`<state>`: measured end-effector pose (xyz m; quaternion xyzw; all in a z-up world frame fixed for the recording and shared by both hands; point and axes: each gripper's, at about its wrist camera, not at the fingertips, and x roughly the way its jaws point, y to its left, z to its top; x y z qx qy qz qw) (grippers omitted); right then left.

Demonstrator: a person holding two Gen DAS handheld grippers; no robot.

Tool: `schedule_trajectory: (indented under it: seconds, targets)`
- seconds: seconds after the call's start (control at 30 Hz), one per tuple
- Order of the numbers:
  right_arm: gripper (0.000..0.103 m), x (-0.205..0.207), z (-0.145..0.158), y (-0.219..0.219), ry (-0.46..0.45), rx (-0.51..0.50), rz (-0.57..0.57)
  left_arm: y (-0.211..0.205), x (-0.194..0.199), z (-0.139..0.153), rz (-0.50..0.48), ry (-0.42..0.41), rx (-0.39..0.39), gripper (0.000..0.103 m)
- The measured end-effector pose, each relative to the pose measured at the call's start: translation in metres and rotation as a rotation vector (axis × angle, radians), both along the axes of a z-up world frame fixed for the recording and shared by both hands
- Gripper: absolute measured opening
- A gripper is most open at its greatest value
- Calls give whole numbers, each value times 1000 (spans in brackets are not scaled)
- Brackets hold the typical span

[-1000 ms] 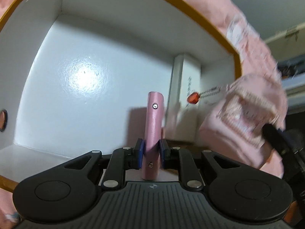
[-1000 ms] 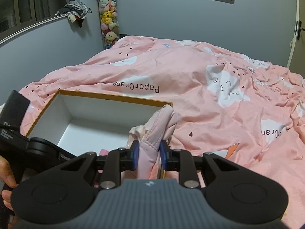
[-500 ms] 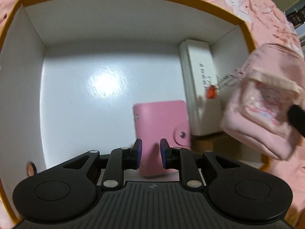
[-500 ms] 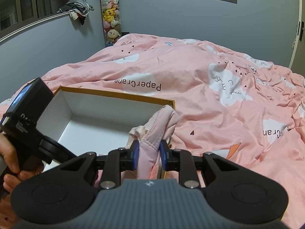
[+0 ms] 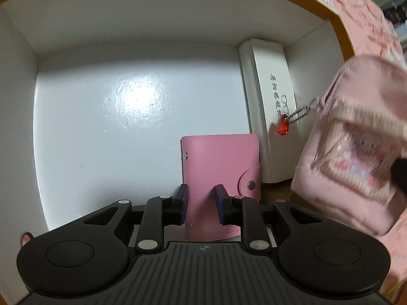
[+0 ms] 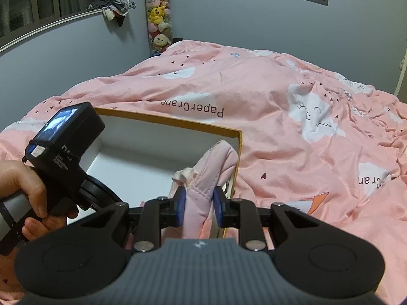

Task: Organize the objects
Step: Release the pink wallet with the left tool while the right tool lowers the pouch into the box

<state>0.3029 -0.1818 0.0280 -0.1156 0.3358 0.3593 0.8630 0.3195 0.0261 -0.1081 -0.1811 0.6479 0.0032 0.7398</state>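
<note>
A pink snap wallet [image 5: 220, 157] lies flat on the white floor of an orange-rimmed box [image 5: 101, 38], beside a long white case [image 5: 269, 101] at the right wall. My left gripper [image 5: 201, 195] points down over the wallet's near end; its jaws are opening and the pads do not press on the wallet. My right gripper [image 6: 198, 200] is shut on a pink mini backpack [image 6: 213, 167], which hangs over the box's right side [image 5: 356, 152]. A red charm [image 5: 283, 127] dangles from it on a ball chain.
The box [image 6: 162, 137] sits on a bed with a pink cloud-print duvet [image 6: 292, 132]. A hand [image 6: 23, 185] holds the left gripper's body over the box's left side. A tube of plush toys [image 6: 159, 17] stands at the far wall.
The wallet stood on edge between the left jaws a second ago; now it lies flat on the box floor and the jaws stand wider. The right gripper and backpack have stayed put.
</note>
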Motion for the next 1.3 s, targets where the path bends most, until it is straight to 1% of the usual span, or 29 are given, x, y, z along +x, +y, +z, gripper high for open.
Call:
schedule_trajectory:
  seconds: [0.07,0.1,0.23,0.33,0.4,0.47,0.57,0.6,0.7,0.8,0.9,0.97,1.03,1.07,1.1,1.17,1.27,1.3]
  targets:
    - [25,0,0,1,10,10,19,13,-6,4,42,-28,-62,25]
    - [25,0,0,1,16,15,29,20,-11,10,57,-56,-72,25]
    - [25,1,-1,10,75,51,98,43,-37,42,104,-208,-62,25]
    - [25,5,-12,24,161,69,150,52,-58,61,113,-286,-46,25]
    - [25,10,-22,35,216,60,172,57,-69,66,107,-330,-31,25]
    - [25,17,-33,44,286,55,185,61,-71,76,99,-359,-25,25]
    - [25,29,-46,50,388,53,196,56,-74,74,89,-383,-26,25]
    - [25,31,-49,52,410,42,196,56,-76,73,89,-389,-26,25]
    - [25,37,-56,54,435,1,203,49,-75,70,92,-403,-27,25]
    - [25,40,-59,60,433,-54,230,46,-71,63,79,-391,-44,25]
    - [27,38,-61,66,391,-157,243,47,-71,58,73,-373,-50,25]
    - [27,31,-64,72,337,-235,257,47,-70,54,71,-356,-56,25]
    - [28,22,-68,80,255,-323,273,48,-68,50,65,-340,-76,25]
    - [33,17,-68,83,215,-352,284,48,-67,48,62,-333,-81,25]
    - [35,13,-67,86,184,-369,298,47,-66,47,51,-328,-88,25]
    - [35,8,-62,88,151,-377,311,47,-63,43,51,-312,-97,25]
    - [34,4,-57,88,145,-359,327,45,-53,34,56,-276,-120,25]
    - [32,5,-56,89,153,-353,326,44,-50,31,58,-260,-121,25]
